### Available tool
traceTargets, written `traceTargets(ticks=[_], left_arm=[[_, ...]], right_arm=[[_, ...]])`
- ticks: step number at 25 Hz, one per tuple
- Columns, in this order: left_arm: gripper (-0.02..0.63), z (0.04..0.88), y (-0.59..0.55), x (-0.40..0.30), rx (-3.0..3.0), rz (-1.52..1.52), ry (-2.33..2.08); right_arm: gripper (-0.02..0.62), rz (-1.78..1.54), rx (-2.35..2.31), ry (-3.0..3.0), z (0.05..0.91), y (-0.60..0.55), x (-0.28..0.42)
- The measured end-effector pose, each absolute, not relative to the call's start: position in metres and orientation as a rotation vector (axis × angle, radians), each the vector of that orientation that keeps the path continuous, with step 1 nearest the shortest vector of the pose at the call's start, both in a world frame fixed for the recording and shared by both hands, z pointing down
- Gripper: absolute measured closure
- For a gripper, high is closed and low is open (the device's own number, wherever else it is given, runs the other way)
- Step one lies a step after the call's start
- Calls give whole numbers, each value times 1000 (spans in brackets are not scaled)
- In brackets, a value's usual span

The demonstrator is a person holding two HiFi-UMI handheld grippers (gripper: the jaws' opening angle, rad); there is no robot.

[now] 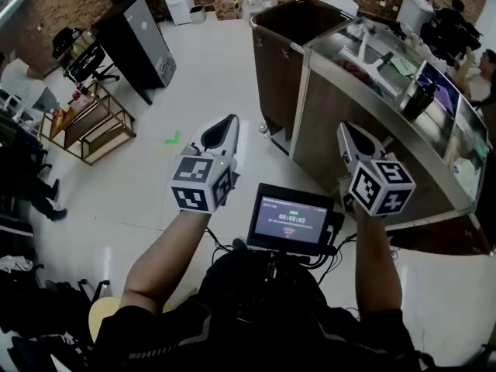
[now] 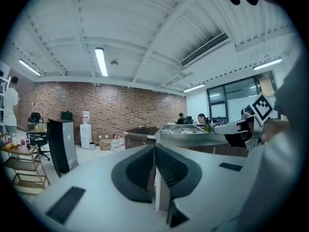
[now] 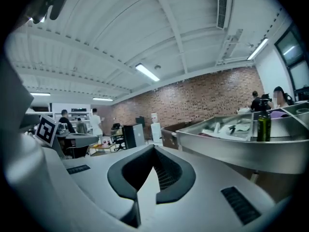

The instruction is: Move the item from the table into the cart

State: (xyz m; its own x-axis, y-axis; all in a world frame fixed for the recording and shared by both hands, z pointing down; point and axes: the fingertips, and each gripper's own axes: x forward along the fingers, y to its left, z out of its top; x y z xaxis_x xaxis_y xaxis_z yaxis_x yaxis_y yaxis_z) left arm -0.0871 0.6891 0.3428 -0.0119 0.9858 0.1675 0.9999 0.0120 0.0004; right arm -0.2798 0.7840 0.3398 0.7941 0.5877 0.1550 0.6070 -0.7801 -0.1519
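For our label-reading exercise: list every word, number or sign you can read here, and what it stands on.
Nothing reads clearly.
Small screen: timer-like digits, too blurred to read.
Dark cabinet: pale label, too small to read.
Marker cube: square patterns, no words.

The head view looks steeply down from above the person's forearms; the left gripper [image 1: 230, 122] and right gripper [image 1: 346, 129] sit close below, the floor and steel table [image 1: 325, 107] beyond. Each gripper view rides low just behind its own jaws, facing nearly level across the room; all three share the table, brick wall [image 2: 120, 110] and water dispenser [image 3: 155, 127].
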Motion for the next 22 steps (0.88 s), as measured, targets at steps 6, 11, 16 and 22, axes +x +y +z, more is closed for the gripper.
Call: traceTargets(ticks=[6,11,16,22], left_arm=[[591,332,627,33,-2333,-82,-1968],[584,317,509,212,-2488,-10,-1808],[584,298,411,340,-2668,48,-1582],[584,273,274,453,-2833,71,-1218]], right_arm=[[592,-126,-2896,-705,329,755,-151],[592,-72,-3075,-404,296,656,57],[592,-76,-3121,-52,287,588,222],[592,-55,-3113,442,269,469,394]])
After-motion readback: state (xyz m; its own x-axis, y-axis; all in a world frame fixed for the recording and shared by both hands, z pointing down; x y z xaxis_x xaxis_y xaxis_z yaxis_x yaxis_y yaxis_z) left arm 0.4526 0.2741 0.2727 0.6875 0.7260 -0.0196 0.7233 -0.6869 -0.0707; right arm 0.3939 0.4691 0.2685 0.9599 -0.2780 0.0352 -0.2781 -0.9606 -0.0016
